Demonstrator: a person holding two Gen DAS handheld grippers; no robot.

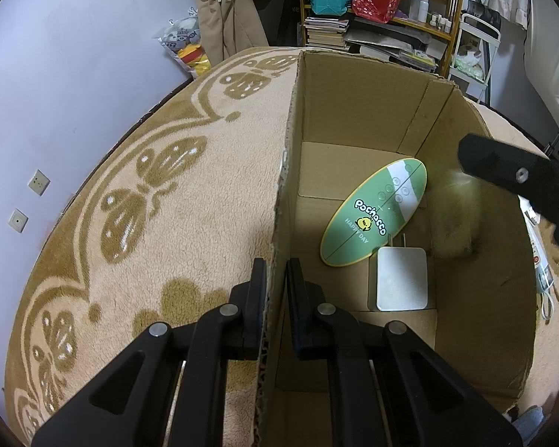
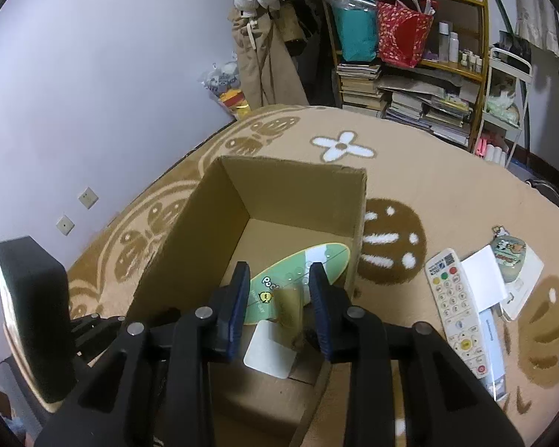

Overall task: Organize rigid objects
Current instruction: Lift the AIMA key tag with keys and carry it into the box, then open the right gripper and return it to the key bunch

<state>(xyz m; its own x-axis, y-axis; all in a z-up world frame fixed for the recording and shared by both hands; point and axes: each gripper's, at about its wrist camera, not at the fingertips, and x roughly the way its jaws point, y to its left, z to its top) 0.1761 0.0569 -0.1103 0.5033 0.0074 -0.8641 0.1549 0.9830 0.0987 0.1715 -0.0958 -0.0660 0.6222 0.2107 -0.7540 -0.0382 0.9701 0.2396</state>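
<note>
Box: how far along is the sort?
Done: green oval board and white pad lie in the cardboard box. In hand: left gripper clamps the box wall; a blurred yellowish item sits between the right gripper's open jaws. Left: remote, cartoon case on the carpet.

A plain brown cardboard box is sitting on a beige rug that is showing darker tan butterfly and flower patterns, with one white flower near its far edge. Inside the box, a green oval board with a yellow rim is showing a white band, white lettering and a small yellow figure; a white square pad is lying beside it. On the rug a white remote is showing red, green and yellow buttons.
</note>
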